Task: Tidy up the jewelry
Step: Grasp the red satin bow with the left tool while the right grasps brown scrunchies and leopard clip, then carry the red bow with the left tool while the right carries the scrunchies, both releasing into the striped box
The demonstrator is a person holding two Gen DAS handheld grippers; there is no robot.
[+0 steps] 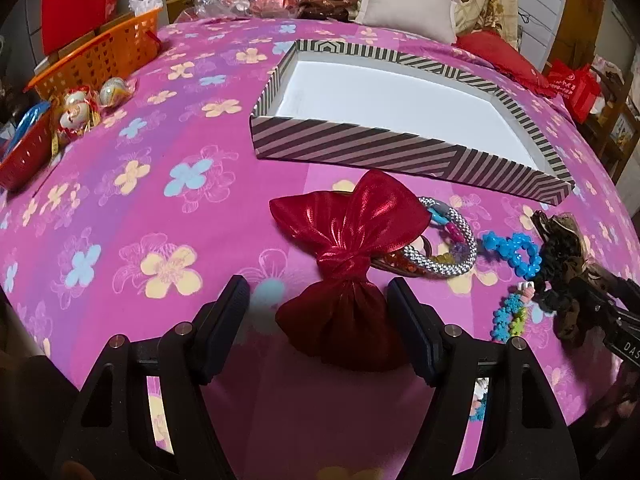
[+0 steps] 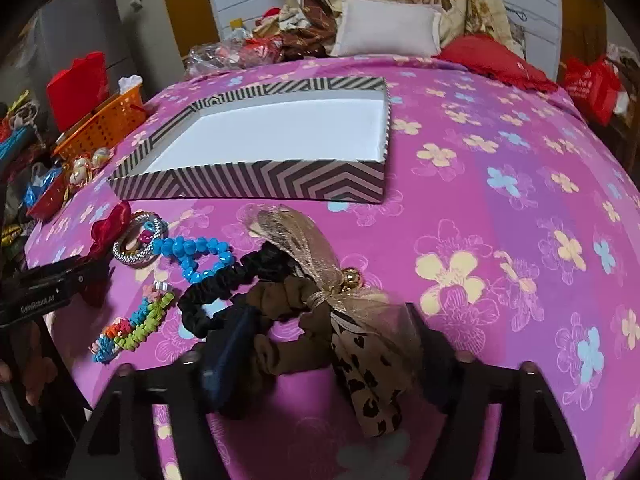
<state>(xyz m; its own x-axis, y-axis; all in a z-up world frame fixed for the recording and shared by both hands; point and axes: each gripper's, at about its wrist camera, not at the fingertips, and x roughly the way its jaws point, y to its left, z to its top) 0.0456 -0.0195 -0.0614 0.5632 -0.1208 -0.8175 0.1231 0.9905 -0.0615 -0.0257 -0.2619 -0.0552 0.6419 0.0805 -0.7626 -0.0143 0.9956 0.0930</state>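
Note:
A striped box point(image 1: 360, 148) with a white inside lies open on the pink flowered bed; it also shows in the right wrist view point(image 2: 256, 184). My left gripper point(image 1: 318, 316) is open, its fingers on either side of a shiny red bow point(image 1: 352, 248). A silver bangle point(image 1: 456, 248), blue bead bracelet point(image 1: 516, 250), black scrunchie point(image 1: 556, 276) and multicoloured bracelet point(image 1: 510, 316) lie to the right. My right gripper point(image 2: 320, 356) is open around a brown scrunchie with a gold leopard ribbon point(image 2: 320, 304). The black scrunchie point(image 2: 224, 284) and blue beads point(image 2: 200, 256) lie left of it.
An orange basket point(image 1: 100, 56), a red basket point(image 1: 24, 156) and wrapped round ornaments point(image 1: 80, 108) sit at the bed's left edge. A white pillow point(image 1: 408, 4), a red cushion point(image 1: 500, 56) and heaped fabric lie behind the box. A red bag point(image 2: 592, 84) stands far right.

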